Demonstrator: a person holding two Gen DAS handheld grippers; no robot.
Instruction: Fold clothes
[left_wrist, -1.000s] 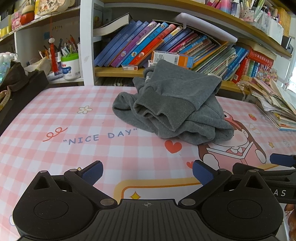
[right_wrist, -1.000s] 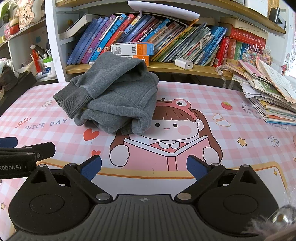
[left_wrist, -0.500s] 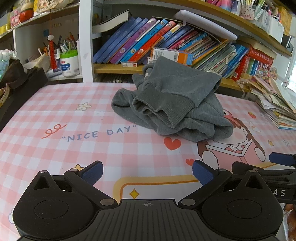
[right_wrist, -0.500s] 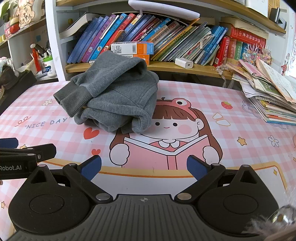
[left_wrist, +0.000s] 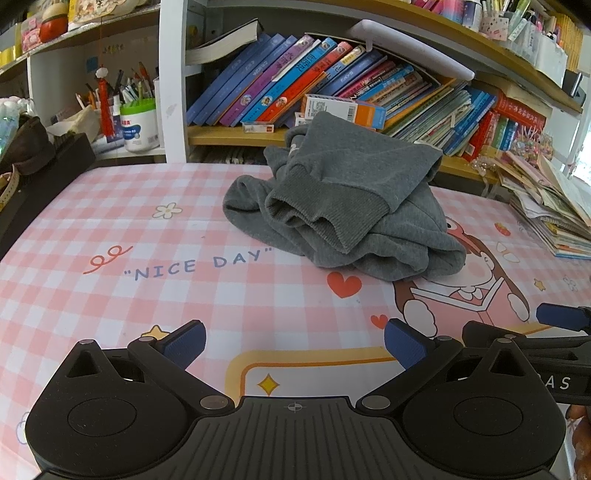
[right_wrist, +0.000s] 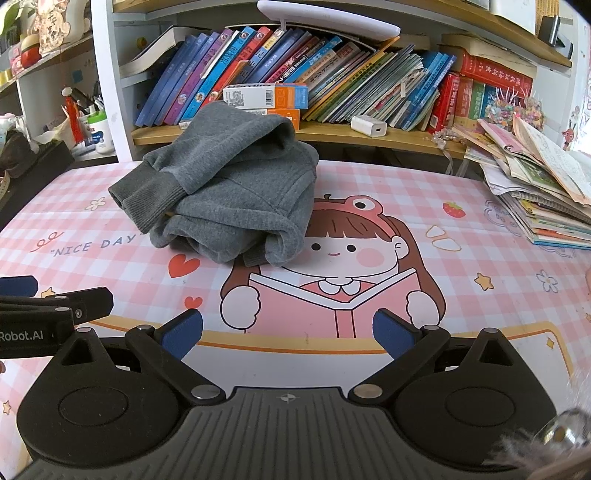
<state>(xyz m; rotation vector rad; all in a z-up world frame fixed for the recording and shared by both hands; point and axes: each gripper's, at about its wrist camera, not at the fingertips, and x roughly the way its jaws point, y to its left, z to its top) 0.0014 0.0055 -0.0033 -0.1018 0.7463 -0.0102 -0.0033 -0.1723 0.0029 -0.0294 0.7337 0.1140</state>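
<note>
Both tools gape empty over a pink checked tablecloth (left_wrist: 110, 206) bearing a crumpled grey sweatshirt (left_wrist: 347, 206), before crowded bookshelves (right_wrist: 332, 74).

Pink checked table cover (left_wrist: 110, 221) with cartoon print, crumpled grey garment (left_wrist: 354, 206) on it, magazine stack (right_wrist: 535, 192) at edge

One grey garment (left_wrist: 354, 199), two grippers — left gripper (left_wrist: 294, 345), right gripper (right_wrist: 287, 335) — one pink checked mat (left_wrist: 110, 236).
</note>
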